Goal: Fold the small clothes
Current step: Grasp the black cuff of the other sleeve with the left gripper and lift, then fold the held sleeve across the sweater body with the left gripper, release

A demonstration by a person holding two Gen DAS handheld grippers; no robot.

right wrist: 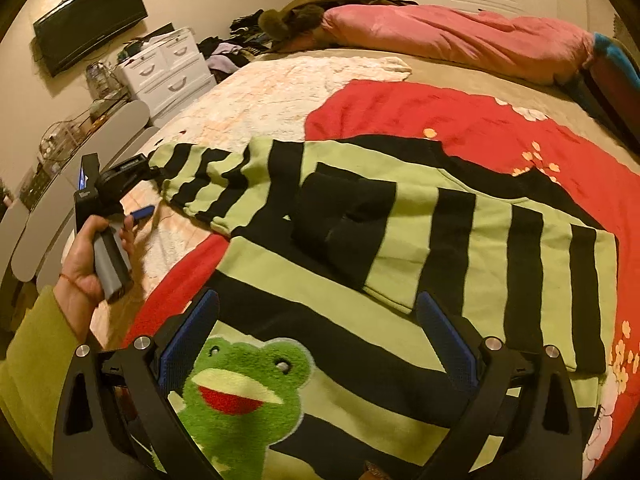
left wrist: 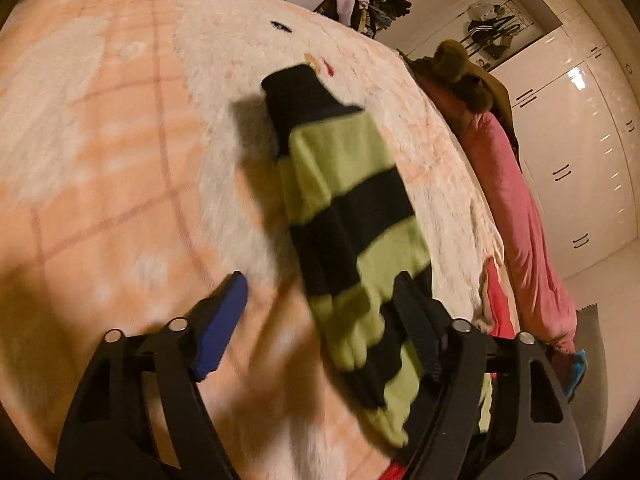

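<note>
A green and black striped sweater [right wrist: 400, 240] with a frog patch [right wrist: 244, 388] lies flat on a red blanket on the bed. One sleeve is folded across its chest, its black cuff [right wrist: 344, 216] in the middle. The other sleeve [left wrist: 344, 208] stretches out to the side over the peach blanket. My left gripper [left wrist: 320, 300] is open, its fingers either side of that sleeve, the right finger touching it. It also shows in the right wrist view [right wrist: 136, 200], held by a hand. My right gripper [right wrist: 316, 316] is open and empty just above the sweater's lower body.
A red flowered blanket [right wrist: 480, 120] and a peach fluffy blanket [left wrist: 100, 140] cover the bed. A pink duvet [right wrist: 460, 36] and a brown coat lie along the far edge. A white drawer chest [right wrist: 168, 68], a wall TV [right wrist: 88, 20] and white wardrobes [left wrist: 580, 140] stand around.
</note>
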